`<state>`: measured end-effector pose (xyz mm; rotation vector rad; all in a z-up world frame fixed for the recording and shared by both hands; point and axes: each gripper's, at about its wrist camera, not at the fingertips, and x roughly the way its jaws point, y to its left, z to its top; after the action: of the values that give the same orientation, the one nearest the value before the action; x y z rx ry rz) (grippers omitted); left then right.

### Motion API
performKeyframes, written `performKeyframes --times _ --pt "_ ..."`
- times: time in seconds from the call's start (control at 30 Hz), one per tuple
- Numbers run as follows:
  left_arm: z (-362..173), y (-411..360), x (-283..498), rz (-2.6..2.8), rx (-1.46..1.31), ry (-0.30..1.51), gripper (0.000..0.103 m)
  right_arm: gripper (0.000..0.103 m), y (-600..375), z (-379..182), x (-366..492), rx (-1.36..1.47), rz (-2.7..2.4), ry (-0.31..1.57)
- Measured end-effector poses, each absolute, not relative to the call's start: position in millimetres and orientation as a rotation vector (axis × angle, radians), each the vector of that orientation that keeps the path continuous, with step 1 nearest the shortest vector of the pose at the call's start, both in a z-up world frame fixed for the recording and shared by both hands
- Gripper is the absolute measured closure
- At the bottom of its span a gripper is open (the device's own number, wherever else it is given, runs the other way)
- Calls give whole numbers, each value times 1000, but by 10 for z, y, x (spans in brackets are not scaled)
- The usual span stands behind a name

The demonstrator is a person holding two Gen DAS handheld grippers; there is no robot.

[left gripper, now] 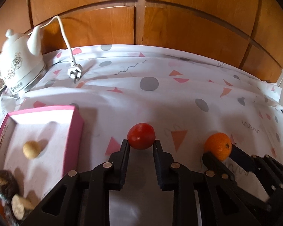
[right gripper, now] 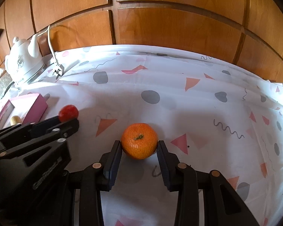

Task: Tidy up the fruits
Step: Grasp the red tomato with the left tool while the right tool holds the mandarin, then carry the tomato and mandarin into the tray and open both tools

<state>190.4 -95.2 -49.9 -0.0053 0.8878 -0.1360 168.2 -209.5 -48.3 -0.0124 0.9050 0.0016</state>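
Note:
A red tomato-like fruit point(left gripper: 141, 136) sits between the fingertips of my left gripper point(left gripper: 141, 142), whose pads press on both its sides just above the patterned cloth. To its right, an orange mandarin point(right gripper: 139, 143) with its stem up is held by my right gripper point(right gripper: 139, 144), pads touching each flank. The left wrist view shows the mandarin point(left gripper: 218, 146) too, and the right wrist view shows the red fruit point(right gripper: 68, 113). At the left lies a pink box point(left gripper: 76, 124) with a white inside, holding a pale round fruit point(left gripper: 31, 149) and dark brown pieces point(left gripper: 4, 184).
A white ceramic kettle point(left gripper: 18, 64) stands at the back left, its cord and plug point(left gripper: 74, 72) lying on the cloth. Wooden cabinet doors point(left gripper: 179, 28) rise behind the table. The cloth's right edge point(left gripper: 271, 94) is bunched up.

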Motion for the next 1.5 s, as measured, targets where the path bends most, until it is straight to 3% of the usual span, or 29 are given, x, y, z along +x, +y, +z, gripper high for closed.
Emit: performKeyframes --times 0.7,1.5 --pt "-592 -941 1026 -175 -3 870 77 66 -2256 -479 955 -25 -5 930" --pt "-660 -972 1000 -162 11 838 76 65 -2293 -533 883 -13 4 897"
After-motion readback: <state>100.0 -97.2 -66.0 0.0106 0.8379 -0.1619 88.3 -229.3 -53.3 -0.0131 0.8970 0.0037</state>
